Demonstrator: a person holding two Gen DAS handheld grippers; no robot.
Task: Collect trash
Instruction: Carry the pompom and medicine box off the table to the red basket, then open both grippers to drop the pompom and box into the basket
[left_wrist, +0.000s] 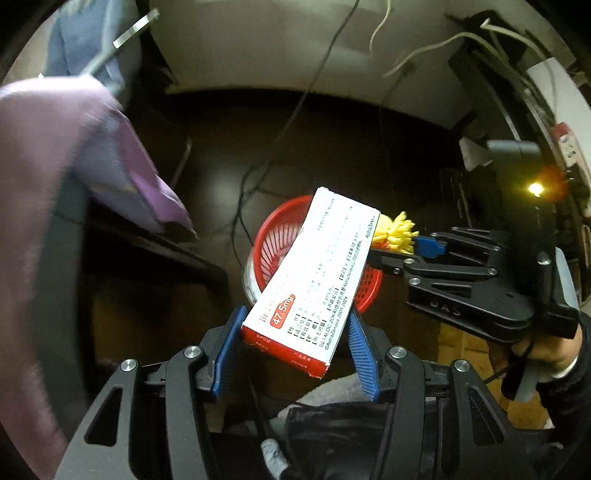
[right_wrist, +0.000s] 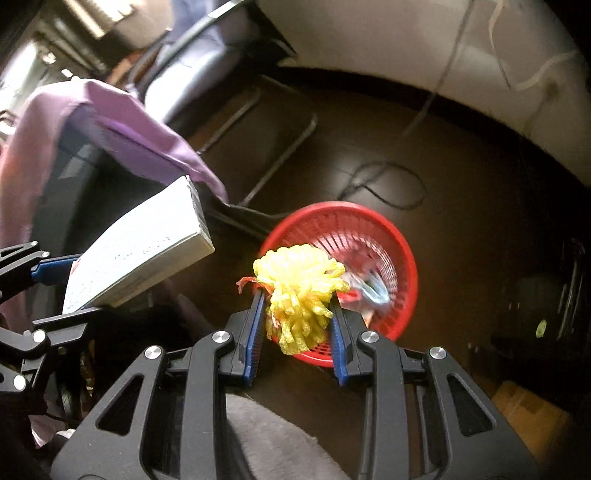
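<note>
Below both grippers, centre of each frame: red basket on dark floor, some scraps already inside. Medicine box clamped across its width in left gripper, long axis running up-right, far end over basket rim. Yellow foam net pinched in right gripper, hanging over near rim. Both pitched steeply down; right looks nearer. Release judged next.

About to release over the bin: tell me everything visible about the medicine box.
The medicine box is a long white carton with red ends, a red 47.5mg label and small print. It looks like intact cardboard, closed. The left gripper clamps its near end; the far end tilts out above the red basket.
</note>
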